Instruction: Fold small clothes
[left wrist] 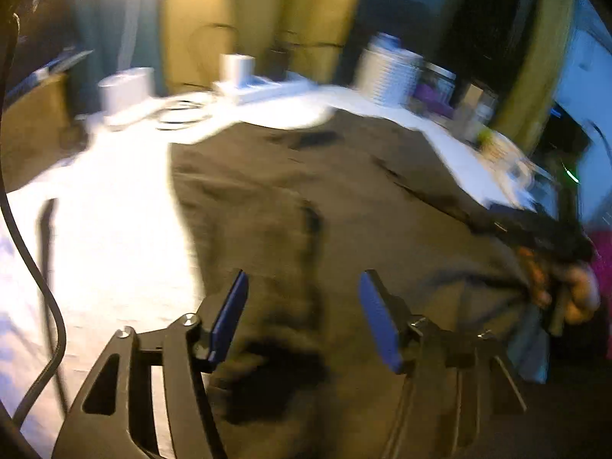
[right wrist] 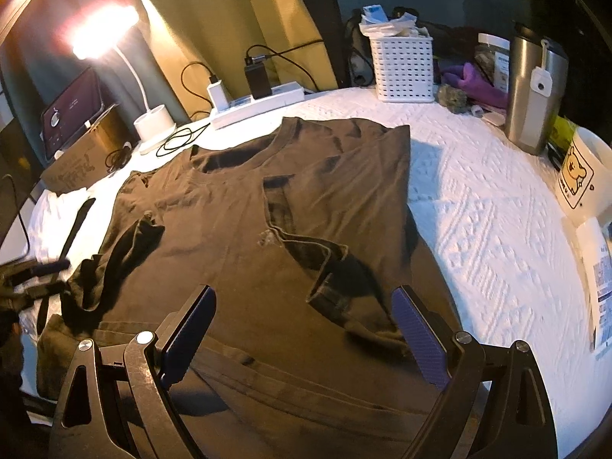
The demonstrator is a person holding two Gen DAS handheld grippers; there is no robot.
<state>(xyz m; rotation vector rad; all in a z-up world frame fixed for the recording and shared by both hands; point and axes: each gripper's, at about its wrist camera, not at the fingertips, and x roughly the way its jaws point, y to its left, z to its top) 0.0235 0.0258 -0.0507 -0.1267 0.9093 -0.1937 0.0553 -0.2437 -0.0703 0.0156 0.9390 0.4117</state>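
White quilted bedding (left wrist: 114, 237) is smearing across my left wrist view; my left gripper (left wrist: 304, 317) is hovering with jaws spread, empty, over the brown T-shirt (left wrist: 306, 199). Through the right wrist view, my right gripper (right wrist: 302, 329) is likewise gaping above the T-shirt's (right wrist: 237, 229) hem, holding nothing. It is lying flat, collar (right wrist: 244, 153) pointing away toward the power strip (right wrist: 256, 103), long axis running from me to it. I'm thinking each sleeve wants pinching at its cuff, then folding squarely inward.
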